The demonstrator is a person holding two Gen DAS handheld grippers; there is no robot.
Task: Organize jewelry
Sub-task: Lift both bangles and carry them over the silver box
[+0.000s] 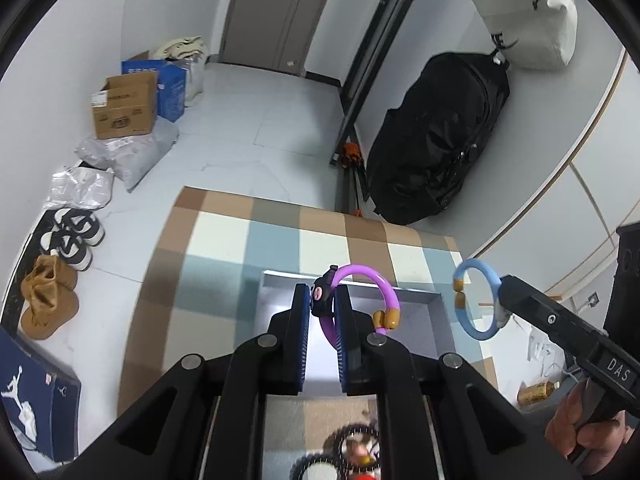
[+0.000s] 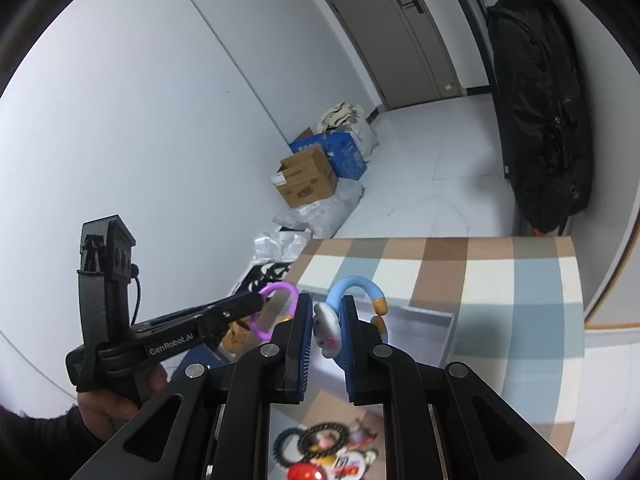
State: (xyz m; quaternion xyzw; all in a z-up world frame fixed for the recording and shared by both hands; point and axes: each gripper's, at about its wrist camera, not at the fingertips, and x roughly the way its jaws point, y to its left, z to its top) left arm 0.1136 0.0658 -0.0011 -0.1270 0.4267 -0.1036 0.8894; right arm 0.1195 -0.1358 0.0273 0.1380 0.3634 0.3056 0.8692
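Note:
My left gripper (image 1: 323, 298) is shut on a purple bracelet (image 1: 387, 294) at its black cartoon charm (image 1: 322, 294); the open ring ends in orange beads. My right gripper (image 2: 325, 312) is shut on a blue bracelet (image 2: 360, 284) at its grey charm (image 2: 326, 330). Each view shows the other hand: the blue bracelet (image 1: 476, 304) hangs at the right gripper's tip (image 1: 502, 300), and the purple bracelet (image 2: 276, 312) at the left gripper's tip (image 2: 256, 302). Both are held above a shallow grey tray (image 1: 424, 308) (image 2: 420, 320) on the checked tablecloth (image 1: 240, 248).
More ornaments lie blurred on the cloth below the grippers (image 1: 352, 456) (image 2: 328, 452), among them black toothed rings and a red piece. Beyond the table's far edge are cardboard boxes (image 1: 124, 106), shoes (image 1: 76, 236), a black bag (image 1: 436, 136) and a door (image 1: 280, 12).

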